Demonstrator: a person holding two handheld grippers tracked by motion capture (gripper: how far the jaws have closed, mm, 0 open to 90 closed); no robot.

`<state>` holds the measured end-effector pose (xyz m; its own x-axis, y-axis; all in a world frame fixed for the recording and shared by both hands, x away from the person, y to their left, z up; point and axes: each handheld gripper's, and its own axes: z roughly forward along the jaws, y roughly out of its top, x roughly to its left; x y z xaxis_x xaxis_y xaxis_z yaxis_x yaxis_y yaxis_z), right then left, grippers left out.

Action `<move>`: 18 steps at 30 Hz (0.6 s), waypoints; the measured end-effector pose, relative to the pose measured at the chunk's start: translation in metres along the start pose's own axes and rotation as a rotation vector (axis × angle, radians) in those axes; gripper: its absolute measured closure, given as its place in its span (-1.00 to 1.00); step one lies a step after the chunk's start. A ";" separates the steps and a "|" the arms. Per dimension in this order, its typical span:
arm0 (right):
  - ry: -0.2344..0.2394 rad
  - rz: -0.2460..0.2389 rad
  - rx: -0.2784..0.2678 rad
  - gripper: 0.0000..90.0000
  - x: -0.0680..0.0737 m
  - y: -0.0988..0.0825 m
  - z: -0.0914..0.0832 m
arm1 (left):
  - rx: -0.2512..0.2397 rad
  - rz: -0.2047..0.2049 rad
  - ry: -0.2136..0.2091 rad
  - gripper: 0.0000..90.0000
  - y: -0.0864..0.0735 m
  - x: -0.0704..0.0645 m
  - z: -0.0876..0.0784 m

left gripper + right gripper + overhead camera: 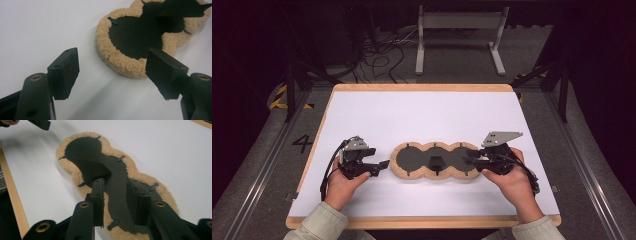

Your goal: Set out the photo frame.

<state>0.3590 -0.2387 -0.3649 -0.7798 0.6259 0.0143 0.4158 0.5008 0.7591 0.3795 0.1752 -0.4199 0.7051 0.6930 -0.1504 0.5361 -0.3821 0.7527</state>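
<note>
Both of my forearms come in from the bottom edge of the high view, pale sleeves at the wrists, each hand wrapped around a black tool.

My left hand-held gripper [379,167] rests low over the white counter [422,115], just off the left end of the tan fleece pad with three joined round lobes and a black centre [401,171]. Its jaws stand wide apart with nothing between them; in the left gripper view the pad's nearest lobe [120,62] lies ahead, close to one black pad-faced finger [163,72] but apart from it.

My right hand-held gripper [472,156] sits over the pad's right lobe. In the right gripper view its jaws straddle a raised black strap [117,195] that runs along the pad's middle, and there is visible space between the strap and the fingers [98,195] on either side, so I read the grip as released, with the strap still between the jaws. I cannot tell whether one finger brushes it.

That fleece pad lies flat near the middle of the counter, long side running left to right between my two hands, black side up. A wooden rim [422,87] frames the counter.
</note>
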 end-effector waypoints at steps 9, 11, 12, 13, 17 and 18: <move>-0.055 0.045 0.032 0.04 -0.013 -0.005 -0.008 | 0.027 -0.018 -0.011 -0.38 0.000 0.000 0.002; -0.082 0.041 0.054 -0.02 -0.015 -0.007 -0.009 | 0.029 -0.013 -0.012 -0.38 0.000 0.000 0.003; -0.083 0.045 0.053 -0.05 -0.016 -0.008 -0.009 | 0.034 -0.016 -0.015 -0.38 0.000 0.000 0.003; -0.079 0.053 0.056 -0.12 -0.018 -0.009 -0.009 | 0.036 -0.015 -0.014 -0.39 0.000 0.001 0.004; -0.090 0.085 0.094 -0.29 -0.026 -0.015 -0.006 | 0.041 -0.025 -0.022 -0.41 0.000 0.000 0.006; -0.091 0.095 0.104 -0.29 -0.029 -0.017 -0.005 | 0.040 -0.029 -0.026 -0.42 0.000 -0.001 0.006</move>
<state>0.3719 -0.2681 -0.3754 -0.6911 0.7225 0.0205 0.5356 0.4929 0.6857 0.3817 0.1711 -0.4241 0.7005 0.6881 -0.1894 0.5744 -0.3861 0.7218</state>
